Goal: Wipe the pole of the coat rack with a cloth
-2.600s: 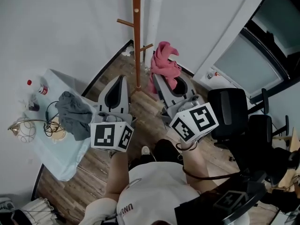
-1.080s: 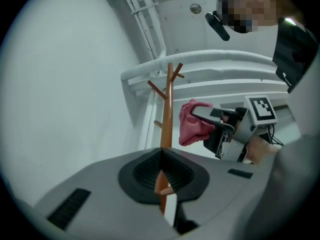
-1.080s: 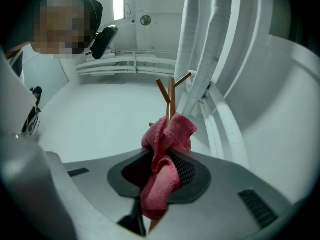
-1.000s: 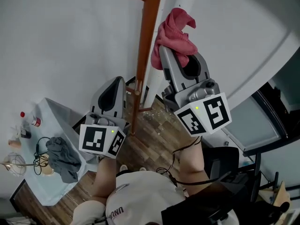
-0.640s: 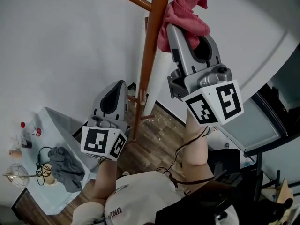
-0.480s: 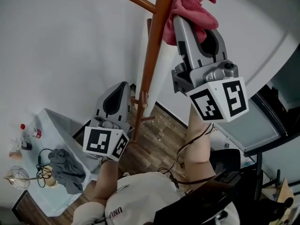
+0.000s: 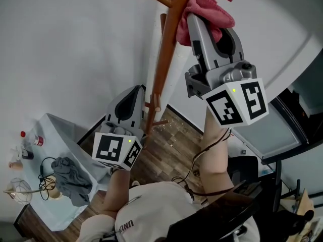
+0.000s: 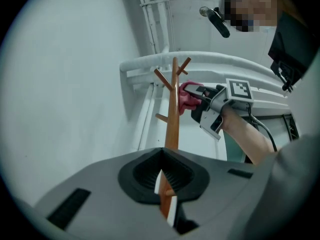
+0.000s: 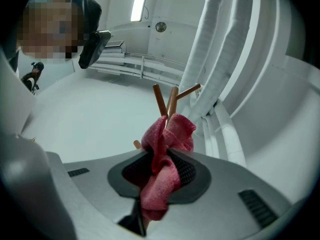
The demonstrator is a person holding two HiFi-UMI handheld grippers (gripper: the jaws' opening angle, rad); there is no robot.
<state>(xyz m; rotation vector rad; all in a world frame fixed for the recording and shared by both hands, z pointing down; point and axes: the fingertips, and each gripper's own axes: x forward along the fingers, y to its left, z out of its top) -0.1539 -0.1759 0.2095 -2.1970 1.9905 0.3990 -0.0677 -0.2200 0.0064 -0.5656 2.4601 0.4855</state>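
The coat rack's orange-brown pole [image 7: 164,59] rises through the head view, with pegs branching off. High on it, my right gripper [image 7: 196,15] is shut on a pink cloth [image 7: 209,1], and the cloth presses against the pole's right side. In the right gripper view the cloth [image 9: 162,159] bunches between the jaws of the right gripper [image 9: 155,184], below the rack's top pegs [image 9: 170,101]. Lower down, my left gripper [image 7: 143,107] sits against the pole. In the left gripper view the pole [image 8: 172,119] fills the narrow gap of the left gripper [image 8: 166,196], pads on both sides.
A white pipe [image 7: 155,54] runs down the wall behind the pole. A table with a light cover [image 7: 55,130] stands at lower left, carrying a grey rag [image 7: 70,180], small bottles [image 7: 28,140] and cables. Wood floor [image 7: 169,150] lies below; a dark window frame [image 7: 290,130] is at right.
My right gripper has carried the pink cloth from low beside the pole up to its upper part. The left gripper has closed in sideways onto the lower pole.
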